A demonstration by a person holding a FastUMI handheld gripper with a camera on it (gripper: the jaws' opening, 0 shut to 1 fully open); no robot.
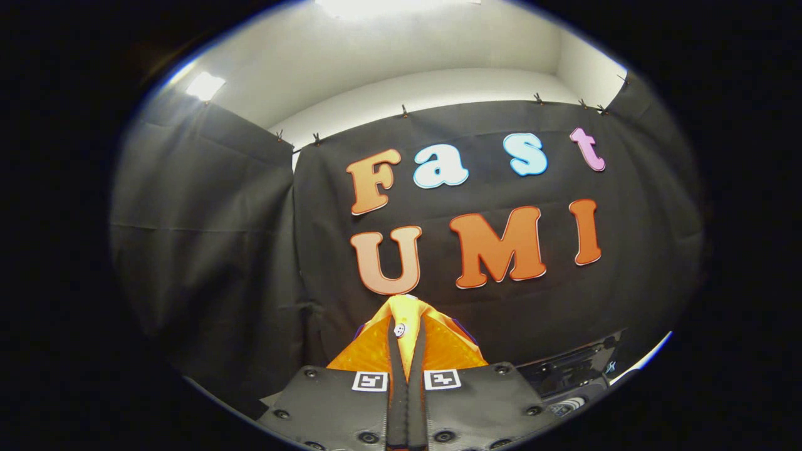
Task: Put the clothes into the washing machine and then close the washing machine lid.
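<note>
An orange garment (369, 351) with a white button hangs pinched between my two fingers, draping to both sides of them. My gripper (407, 332) is shut on this cloth and held high, facing the booth's black wall. Below and to the right of the fingers a dark part of the washing machine (573, 373) shows, with a pale edge beside it; whether its lid stands open is hidden.
Black cloth walls (207, 250) stand ahead and to the left. Above them are a white ceiling and a bright lamp (205, 86).
</note>
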